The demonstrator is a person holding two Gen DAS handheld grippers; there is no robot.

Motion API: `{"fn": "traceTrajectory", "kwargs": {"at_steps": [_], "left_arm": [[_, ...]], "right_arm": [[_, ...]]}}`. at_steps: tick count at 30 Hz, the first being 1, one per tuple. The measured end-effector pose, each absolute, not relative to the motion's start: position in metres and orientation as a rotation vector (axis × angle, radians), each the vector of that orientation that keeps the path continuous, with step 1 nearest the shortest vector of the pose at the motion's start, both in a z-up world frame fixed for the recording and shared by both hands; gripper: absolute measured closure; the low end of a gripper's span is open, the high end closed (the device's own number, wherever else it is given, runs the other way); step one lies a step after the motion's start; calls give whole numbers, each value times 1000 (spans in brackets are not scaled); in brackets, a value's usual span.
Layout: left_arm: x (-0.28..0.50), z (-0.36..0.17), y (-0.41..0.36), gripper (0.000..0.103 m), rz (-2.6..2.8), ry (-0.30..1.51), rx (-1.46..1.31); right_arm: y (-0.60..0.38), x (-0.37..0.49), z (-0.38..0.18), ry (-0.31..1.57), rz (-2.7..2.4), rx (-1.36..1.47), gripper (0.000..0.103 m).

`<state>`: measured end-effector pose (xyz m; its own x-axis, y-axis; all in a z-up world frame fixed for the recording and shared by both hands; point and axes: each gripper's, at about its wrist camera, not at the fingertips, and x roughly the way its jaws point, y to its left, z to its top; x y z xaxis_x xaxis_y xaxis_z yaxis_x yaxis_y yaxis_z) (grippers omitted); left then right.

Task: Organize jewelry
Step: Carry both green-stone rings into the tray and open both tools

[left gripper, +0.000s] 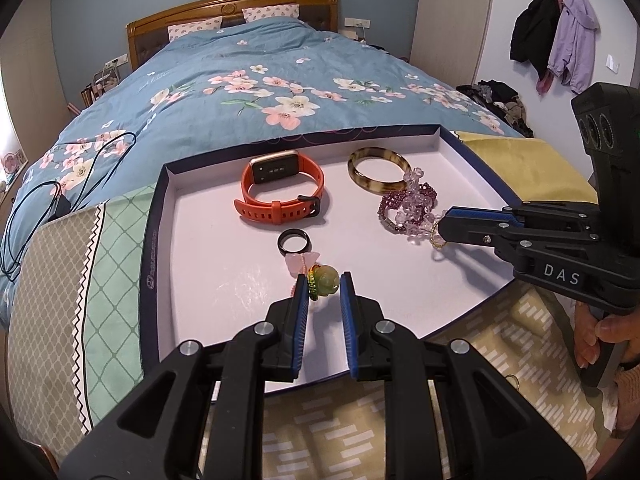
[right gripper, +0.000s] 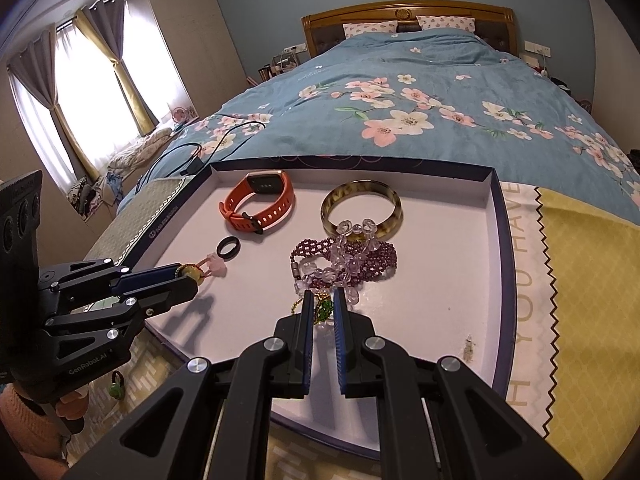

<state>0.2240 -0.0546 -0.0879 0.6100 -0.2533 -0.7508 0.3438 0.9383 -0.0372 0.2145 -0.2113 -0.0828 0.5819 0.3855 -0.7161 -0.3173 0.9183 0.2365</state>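
Observation:
A shallow white tray with a dark blue rim lies on the bed. In it are an orange smartwatch, a brown mottled bangle, a black ring and a heap of purple and clear bead bracelets. My left gripper is shut on a green jade pendant with a pink bead cord, just above the tray floor near the ring. My right gripper is shut on a small green bead charm with a gold chain, at the near edge of the bracelet heap.
The tray rests on patterned cloths over a blue floral duvet. A yellow cloth lies to the right. A black cable trails left of the tray. Another small green trinket lies on the cloth in front. A hand holds the right gripper.

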Motion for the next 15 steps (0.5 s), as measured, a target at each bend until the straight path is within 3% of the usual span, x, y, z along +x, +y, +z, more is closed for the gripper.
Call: {"fn": "traceTrajectory", "kwargs": {"at_steps": [11, 15], "left_arm": [[227, -90, -53, 86, -346, 851, 103], [221, -84, -48, 80, -348, 829, 89]], "right_arm": [[-217, 213, -80, 840, 404, 112, 93], [-224, 208, -75, 816, 403, 136, 84]]}}
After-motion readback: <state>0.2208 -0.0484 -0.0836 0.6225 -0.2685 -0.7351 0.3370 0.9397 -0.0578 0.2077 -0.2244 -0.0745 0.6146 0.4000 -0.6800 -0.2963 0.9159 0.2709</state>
